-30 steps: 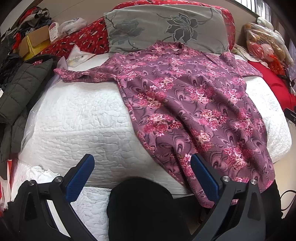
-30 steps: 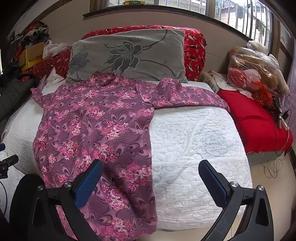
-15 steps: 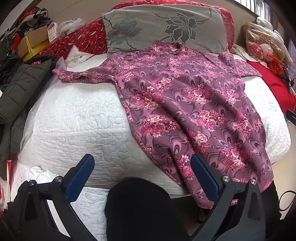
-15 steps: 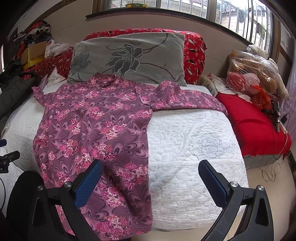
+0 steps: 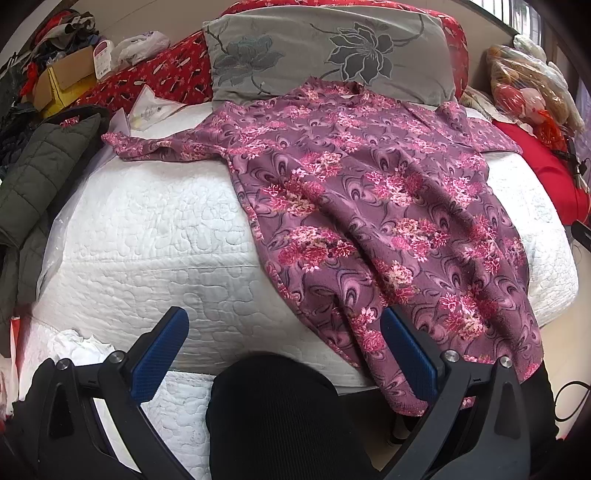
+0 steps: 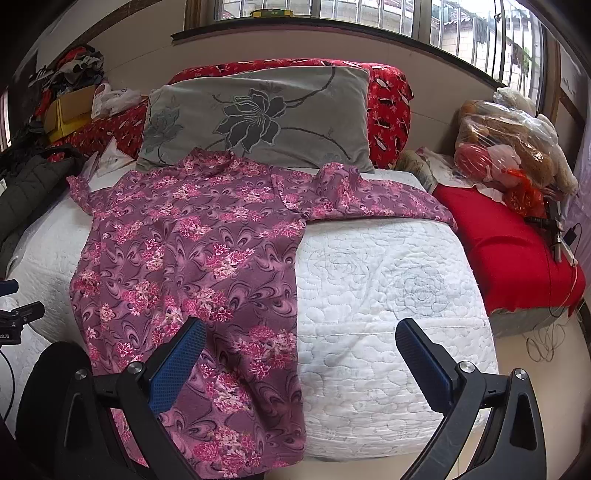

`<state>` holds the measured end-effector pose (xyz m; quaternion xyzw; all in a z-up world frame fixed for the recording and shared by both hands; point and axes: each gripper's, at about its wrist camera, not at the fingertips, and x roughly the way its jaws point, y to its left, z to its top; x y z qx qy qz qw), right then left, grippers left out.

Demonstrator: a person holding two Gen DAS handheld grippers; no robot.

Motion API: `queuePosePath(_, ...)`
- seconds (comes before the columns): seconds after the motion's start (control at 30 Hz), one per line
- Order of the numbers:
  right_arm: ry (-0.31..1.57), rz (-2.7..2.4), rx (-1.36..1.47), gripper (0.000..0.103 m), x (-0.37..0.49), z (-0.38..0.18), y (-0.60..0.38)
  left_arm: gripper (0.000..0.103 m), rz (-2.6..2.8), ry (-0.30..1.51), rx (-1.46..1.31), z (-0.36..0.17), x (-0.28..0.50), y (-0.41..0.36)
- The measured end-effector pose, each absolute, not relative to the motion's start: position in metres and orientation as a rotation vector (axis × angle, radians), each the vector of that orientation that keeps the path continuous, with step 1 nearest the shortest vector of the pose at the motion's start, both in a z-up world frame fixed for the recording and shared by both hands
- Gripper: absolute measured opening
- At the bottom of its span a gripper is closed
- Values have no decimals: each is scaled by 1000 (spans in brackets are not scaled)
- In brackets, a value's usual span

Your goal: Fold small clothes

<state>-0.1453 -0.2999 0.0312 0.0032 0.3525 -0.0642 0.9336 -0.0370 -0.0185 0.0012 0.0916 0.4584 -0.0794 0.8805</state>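
My left gripper (image 5: 284, 332) jaws stand wide apart, holding nothing; right gripper (image 6: 301, 345) likewise. The floral shirt (image 6: 192, 258) lies flat on the white quilt (image 6: 388, 295), collar at 12 o'clock, hem draping over the near edge. My left finger (image 6: 177, 365) overlaps the hem; contact unclear.

Soft daylight comes in through the barred window (image 6: 369, 22) at the far wall, bright and a little washed out there. The bedding is evenly lit, with faint shadows. Both views bulge fisheye-style, the corners black; focus is sharp.
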Motion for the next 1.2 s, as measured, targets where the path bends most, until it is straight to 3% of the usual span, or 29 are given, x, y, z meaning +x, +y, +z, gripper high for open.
queuePosePath(0.43,738,-129,19,102,-140,24,-302,103,-172,981,189,-3,-30,-19)
queuePosePath(0.73,762,-116,68,102,-138,12,-315,103,-151,1094,84,-18,-8,2)
queuePosePath(1.13,972,-64,126,87,-125,-54,-331,103,-203,1347,-68,-63,12,-14)
queuePosePath(1.2,1022,-40,131,81,-123,-70,-328,103,-213,1389,-84,-72,15,-22)
